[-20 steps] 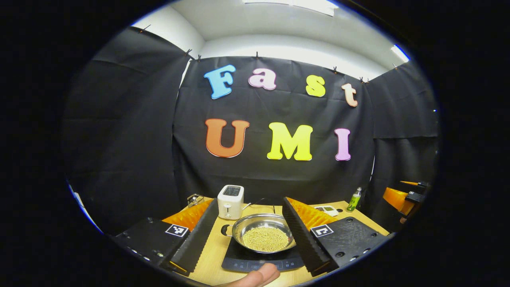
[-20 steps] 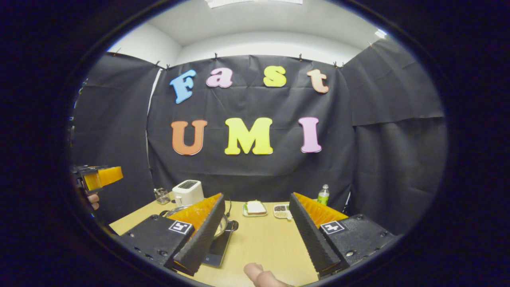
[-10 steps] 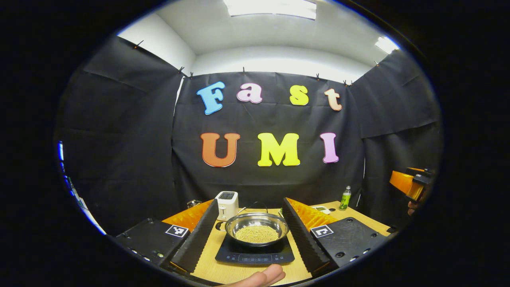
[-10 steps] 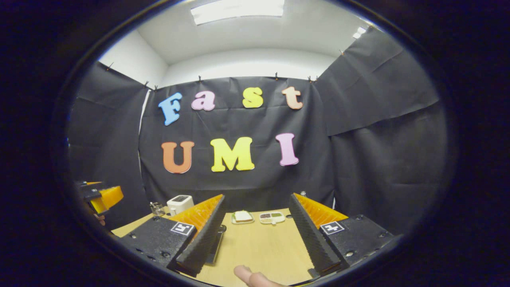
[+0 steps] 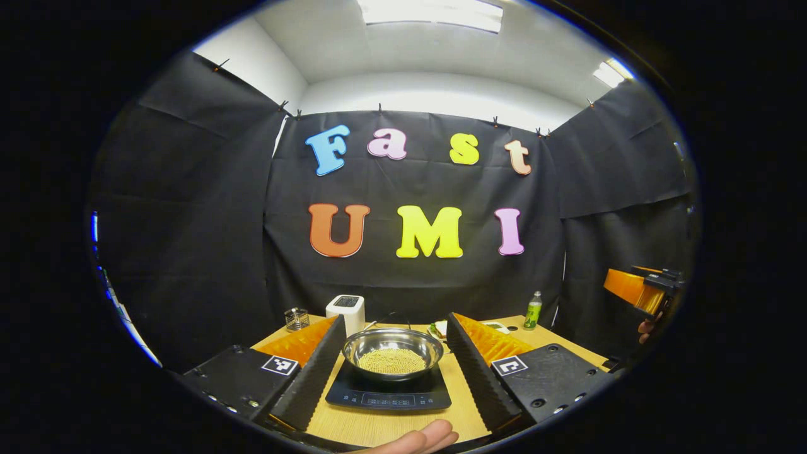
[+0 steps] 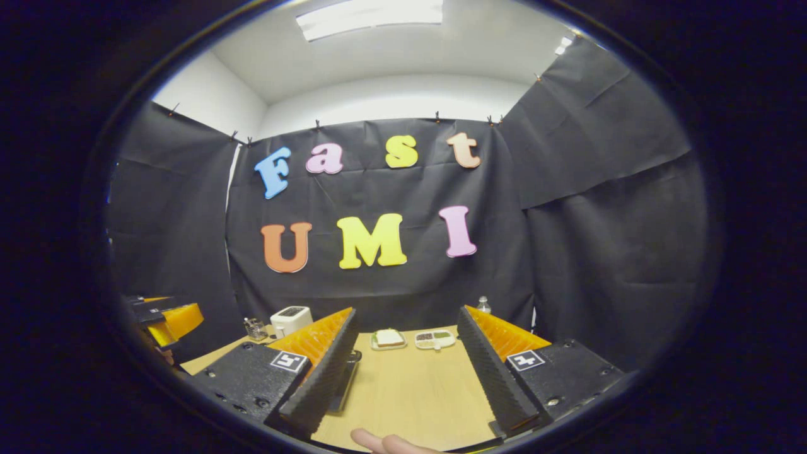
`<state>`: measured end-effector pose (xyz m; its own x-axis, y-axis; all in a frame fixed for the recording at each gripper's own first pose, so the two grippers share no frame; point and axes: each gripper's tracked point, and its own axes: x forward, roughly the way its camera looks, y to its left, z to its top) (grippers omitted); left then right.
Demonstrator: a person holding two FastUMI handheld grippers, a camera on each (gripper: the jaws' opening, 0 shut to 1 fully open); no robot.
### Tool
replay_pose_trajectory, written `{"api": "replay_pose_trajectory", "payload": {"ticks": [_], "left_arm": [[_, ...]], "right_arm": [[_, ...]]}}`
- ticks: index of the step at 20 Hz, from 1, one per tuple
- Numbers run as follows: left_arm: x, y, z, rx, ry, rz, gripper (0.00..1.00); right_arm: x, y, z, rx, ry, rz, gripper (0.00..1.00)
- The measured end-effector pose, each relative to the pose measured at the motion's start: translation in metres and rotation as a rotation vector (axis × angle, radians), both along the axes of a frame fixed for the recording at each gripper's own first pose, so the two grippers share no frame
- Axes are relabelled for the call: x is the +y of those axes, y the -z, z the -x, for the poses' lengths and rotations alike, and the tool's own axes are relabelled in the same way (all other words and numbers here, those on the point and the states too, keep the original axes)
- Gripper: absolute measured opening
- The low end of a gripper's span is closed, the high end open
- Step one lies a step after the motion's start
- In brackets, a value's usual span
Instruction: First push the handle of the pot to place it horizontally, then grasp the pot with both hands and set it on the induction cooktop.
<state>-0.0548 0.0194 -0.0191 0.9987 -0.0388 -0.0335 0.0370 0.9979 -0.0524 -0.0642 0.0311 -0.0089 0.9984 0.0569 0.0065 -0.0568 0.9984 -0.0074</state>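
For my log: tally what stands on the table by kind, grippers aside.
Cooktop: 1
Pot: 1
Toaster: 1
Bottle: 1
Glass holder: 1
Food dishes: 2
Total: 7

No readable text; cooktop point(image 5: 388, 394) panel markings and bottle point(image 5: 533, 310) label too small.

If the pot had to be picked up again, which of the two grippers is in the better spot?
The left gripper, probably: the pot on the induction cooktop sits framed between its open fingers. The right gripper faces bare table.
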Motion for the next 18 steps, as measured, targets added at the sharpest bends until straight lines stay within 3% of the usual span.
{"api": "replay_pose_trajectory", "payload": {"ticks": [2,4,9,10,12,13,16,17,18], "left_arm": [[0.008,0.005,0.000,0.009,-0.019,-0.012,0.95],[0.016,0.008,0.001,0.013,-0.044,-0.016,0.95],[0.023,0.006,0.006,0.013,-0.047,0.000,0.95],[0.023,0.007,0.007,0.015,-0.045,-0.008,0.95],[0.020,0.009,0.006,0.011,-0.036,-0.027,0.95],[0.018,0.010,0.005,0.014,-0.031,-0.035,0.95],[0.014,0.012,0.006,0.021,-0.025,-0.044,0.95],[0.013,0.013,0.007,0.023,-0.024,-0.048,0.95],[0.015,0.014,0.007,0.023,-0.031,-0.048,0.95]], "right_arm": [[-0.001,-0.001,-0.001,-0.014,0.011,-0.005,1.00],[-0.001,-0.004,-0.002,-0.038,0.023,0.006,0.96],[0.022,0.006,0.001,-0.010,-0.068,0.005,1.00],[0.016,0.005,-0.002,-0.020,-0.054,0.021,0.96],[0.010,0.008,-0.002,-0.019,-0.019,0.051,1.00],[0.011,0.010,0.000,-0.013,-0.020,0.049,0.96],[0.016,0.015,0.000,0.009,-0.043,0.029,0.99],[0.015,0.017,-0.001,0.014,-0.045,0.026,0.96],[0.014,0.018,-0.003,0.018,-0.048,0.025,1.00]]}}
